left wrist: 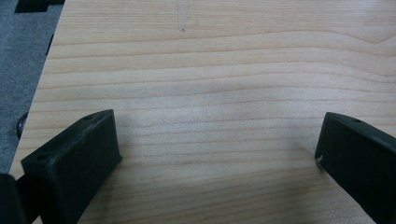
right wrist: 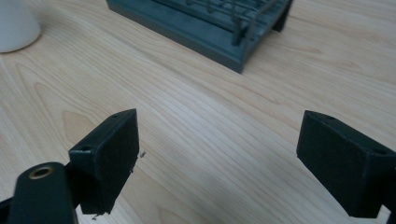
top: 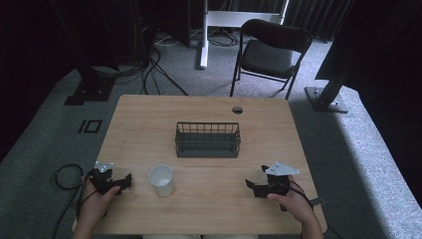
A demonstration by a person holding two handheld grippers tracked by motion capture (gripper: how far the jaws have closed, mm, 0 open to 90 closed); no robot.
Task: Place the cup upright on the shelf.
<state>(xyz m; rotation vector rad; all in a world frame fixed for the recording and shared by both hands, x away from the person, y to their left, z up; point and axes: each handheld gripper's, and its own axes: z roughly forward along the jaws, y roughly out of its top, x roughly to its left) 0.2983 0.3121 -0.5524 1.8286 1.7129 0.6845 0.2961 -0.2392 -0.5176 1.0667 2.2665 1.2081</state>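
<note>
Nothing started yet, by the look of it. White cup (top: 161,179) standing alone on the wooden desk (top: 259,149), near the front, between both hands. Dark wire rack (top: 207,140) in the middle, empty. Left gripper (top: 110,181) low by the near left edge, jaws wide apart, holding nothing. Right gripper (top: 263,186) low at the near right, jaws apart too, empty. Probably everything left to do.

Fixed high view down over the table (top: 209,174); both claw views close, low, sharing its wood.
</note>
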